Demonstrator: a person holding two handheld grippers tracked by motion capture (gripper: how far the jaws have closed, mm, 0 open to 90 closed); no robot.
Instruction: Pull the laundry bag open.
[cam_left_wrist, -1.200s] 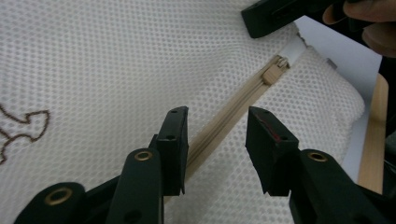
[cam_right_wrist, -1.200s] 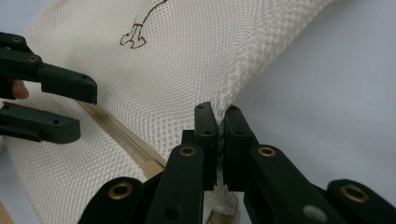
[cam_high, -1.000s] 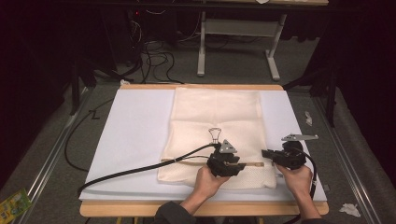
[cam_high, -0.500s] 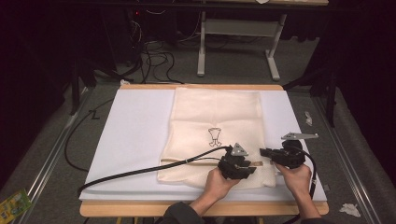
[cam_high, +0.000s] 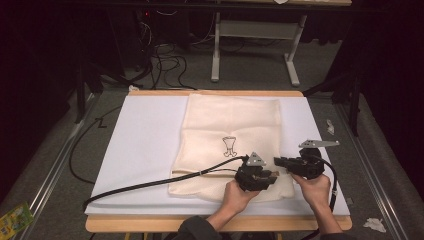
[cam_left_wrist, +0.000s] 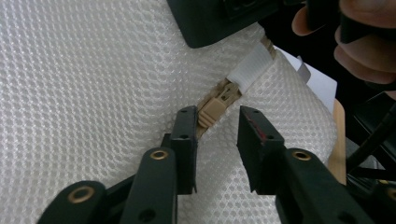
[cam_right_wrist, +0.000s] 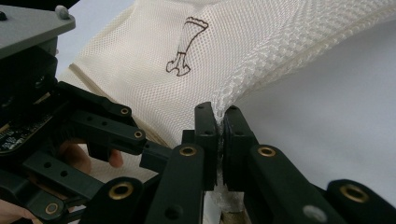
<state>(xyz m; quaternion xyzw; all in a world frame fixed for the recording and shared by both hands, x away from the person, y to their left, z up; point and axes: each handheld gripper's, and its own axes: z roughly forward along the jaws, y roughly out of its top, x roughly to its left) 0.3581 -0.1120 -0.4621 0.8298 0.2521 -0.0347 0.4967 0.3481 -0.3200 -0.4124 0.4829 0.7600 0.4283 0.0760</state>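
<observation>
A cream mesh bag (cam_high: 232, 137) with a small dark printed mark (cam_high: 229, 147) lies flat on a white board. Its tan zipper pull (cam_left_wrist: 214, 110) sits on the zipper at the bag's near right edge, just short of a white end tab (cam_left_wrist: 249, 70). My left gripper (cam_left_wrist: 215, 122) is open, its jaws standing on either side of the pull with a gap. In the high view the left gripper (cam_high: 272, 175) points right. My right gripper (cam_right_wrist: 218, 116) is shut on the bag's mesh edge (cam_right_wrist: 243, 88) at the right corner, and in the high view this right gripper (cam_high: 278, 161) points left.
The white board (cam_high: 145, 145) covers a wooden table whose front edge (cam_high: 150, 224) is near the person. A black cable (cam_high: 150, 184) trails left from the left gripper. Paper scraps (cam_high: 375, 223) lie on the floor at right. A metal table frame (cam_high: 255, 35) stands behind.
My left gripper has slid right along the bag's near edge, up to the right gripper. The right gripper has held its place on the corner.
</observation>
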